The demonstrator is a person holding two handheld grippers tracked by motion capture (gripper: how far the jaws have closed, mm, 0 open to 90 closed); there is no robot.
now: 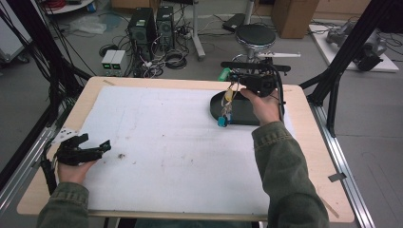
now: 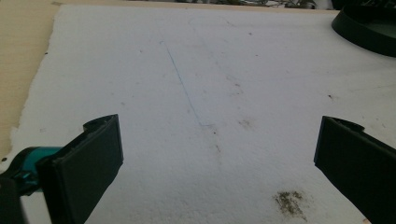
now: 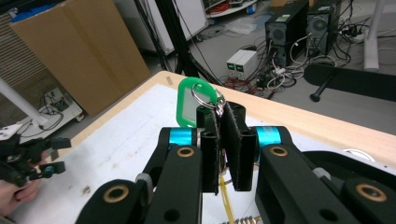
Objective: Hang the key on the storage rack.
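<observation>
Your right tool (image 3: 223, 154) is clamped on a key bunch (image 1: 226, 107), held up over the black tray (image 1: 242, 114) at upper right of the high view; the green tag (image 3: 195, 105) and split ring (image 3: 208, 99) stick out above the jaws in the right gripper view, while the yellow and teal bits dangle below toward the tray. Your left tool (image 1: 95, 144) sits at lower left near the counter (image 1: 309, 156) edge, jaws wide apart with nothing between them, over the white mat (image 2: 210, 93).
</observation>
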